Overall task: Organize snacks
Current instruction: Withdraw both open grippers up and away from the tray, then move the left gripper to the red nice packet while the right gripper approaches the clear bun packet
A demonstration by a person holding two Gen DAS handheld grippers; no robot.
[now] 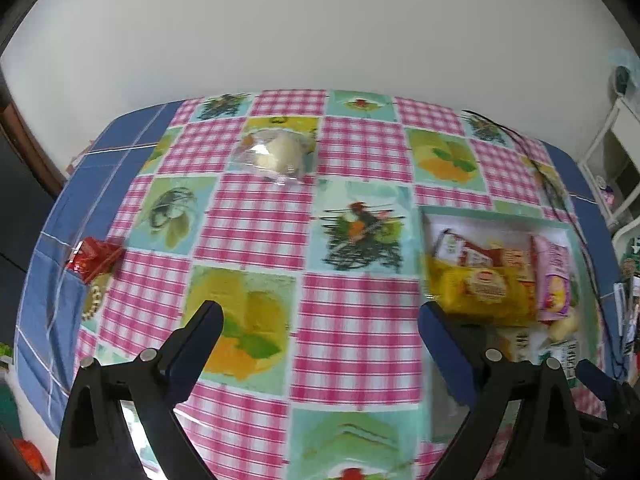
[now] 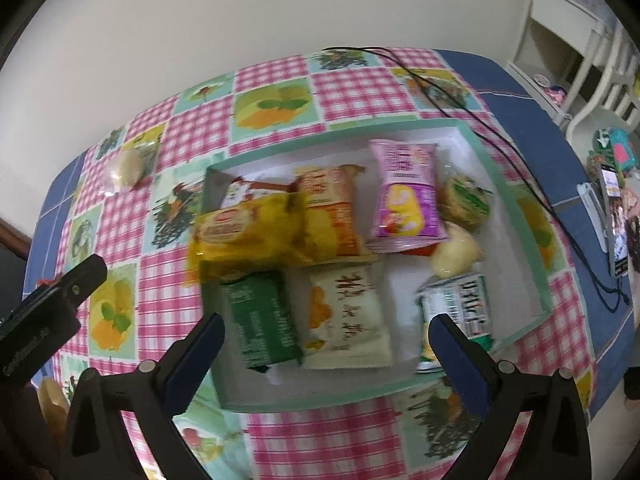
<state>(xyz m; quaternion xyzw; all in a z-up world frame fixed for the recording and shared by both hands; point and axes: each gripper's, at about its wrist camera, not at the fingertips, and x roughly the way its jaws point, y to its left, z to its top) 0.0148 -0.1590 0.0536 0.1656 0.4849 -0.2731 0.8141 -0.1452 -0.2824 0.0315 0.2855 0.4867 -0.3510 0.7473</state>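
1. Snacks mostly lie inside a shallow white box with a green rim point(image 2: 504, 200) on the checked tablecloth point(image 2: 352, 84): a yellow packet point(image 2: 248, 236), an orange one point(image 2: 332, 208), a pink one point(image 2: 408, 200), a dark green one point(image 2: 264, 320), a cream one point(image 2: 344, 320), a white-and-green one point(image 2: 456, 308), plus a round green-labelled cake point(image 2: 466, 200) and a pale bun point(image 2: 456, 254).
2. Yellow packet looks blurred and overhangs the box's left wall, so it seems barely settled; it may need straightening.
3. Right gripper point(image 2: 326, 336) hangs above the box with its jaws spread as wide as they go and nothing between them; no pad touches a packet.
4. Left gripper point(image 1: 320, 320) is likewise spread and empty, hanging over bare cloth just left of the box.
5. Outside the box, a clear-wrapped pale bun point(image 1: 276, 152) sits near the far edge of the table, and a red wrapper point(image 1: 94, 258) lies at the left edge, both well apart from the box.
6. Judging by this, most of the sorting is done; those two items remain, and the left gripper is the nearer to them.
7. A black cable point(image 2: 500, 136) runs past the box's far right corner.
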